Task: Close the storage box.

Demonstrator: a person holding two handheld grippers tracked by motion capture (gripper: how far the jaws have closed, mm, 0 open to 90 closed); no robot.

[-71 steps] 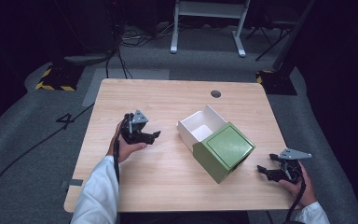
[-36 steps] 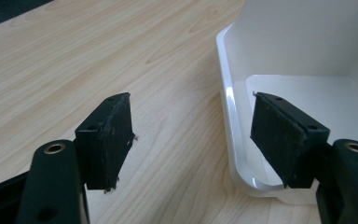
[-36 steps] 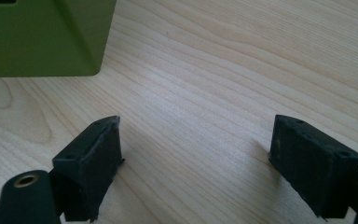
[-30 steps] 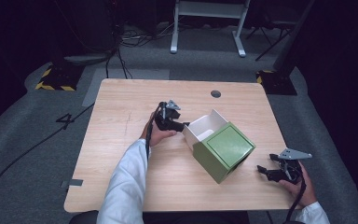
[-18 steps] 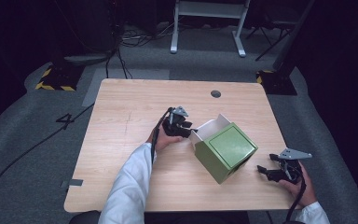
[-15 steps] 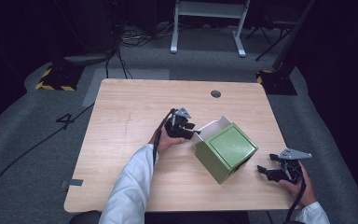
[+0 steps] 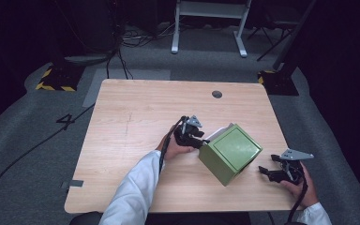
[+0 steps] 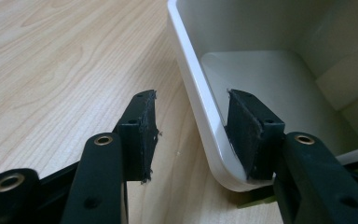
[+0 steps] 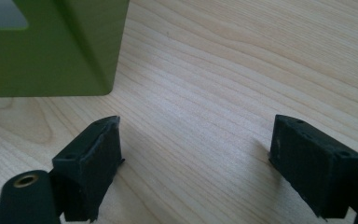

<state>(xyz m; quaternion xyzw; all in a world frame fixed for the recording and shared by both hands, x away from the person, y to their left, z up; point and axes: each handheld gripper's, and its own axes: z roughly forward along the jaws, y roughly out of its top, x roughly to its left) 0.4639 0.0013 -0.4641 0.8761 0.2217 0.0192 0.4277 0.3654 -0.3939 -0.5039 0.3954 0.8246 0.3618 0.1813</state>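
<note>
Here left tongs straddle the white box's wall, unclamped; right tongs spread.

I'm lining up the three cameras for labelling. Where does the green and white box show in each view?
High view: the box lies right of centre on the table, green side up, the left gripper at its left end.
Left gripper view: its white open inside takes the upper right, one jaw inside the rim.
Right gripper view: its green wall is at the upper left.
Shared landmark: the wooden table.
</note>
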